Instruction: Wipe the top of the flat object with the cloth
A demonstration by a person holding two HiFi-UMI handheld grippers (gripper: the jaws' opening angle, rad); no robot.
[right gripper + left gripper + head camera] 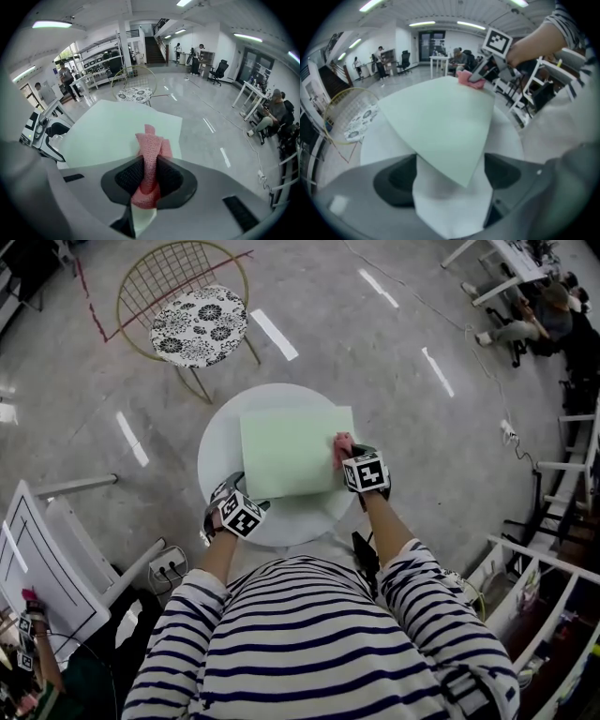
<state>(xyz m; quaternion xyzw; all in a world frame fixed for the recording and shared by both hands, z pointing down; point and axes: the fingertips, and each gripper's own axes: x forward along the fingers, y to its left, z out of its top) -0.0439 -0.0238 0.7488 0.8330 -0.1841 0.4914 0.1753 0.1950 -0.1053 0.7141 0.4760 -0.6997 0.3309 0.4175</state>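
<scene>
The right gripper (149,176) clamps a pink cloth (152,145) at the green sheet's (286,451) right edge; the left gripper (449,174), jaws apart, straddles its lower-left corner

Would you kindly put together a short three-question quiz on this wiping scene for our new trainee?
1. True or false: the right gripper is shut on the pink cloth.
2. The pale green sheet lies on: A) the round white table; B) a patterned chair seat; C) the floor.
3. Fill in: a ____ of the sheet lies between the fingers of the open left gripper.

Key: 1 true; 2 A; 3 corner.
</scene>
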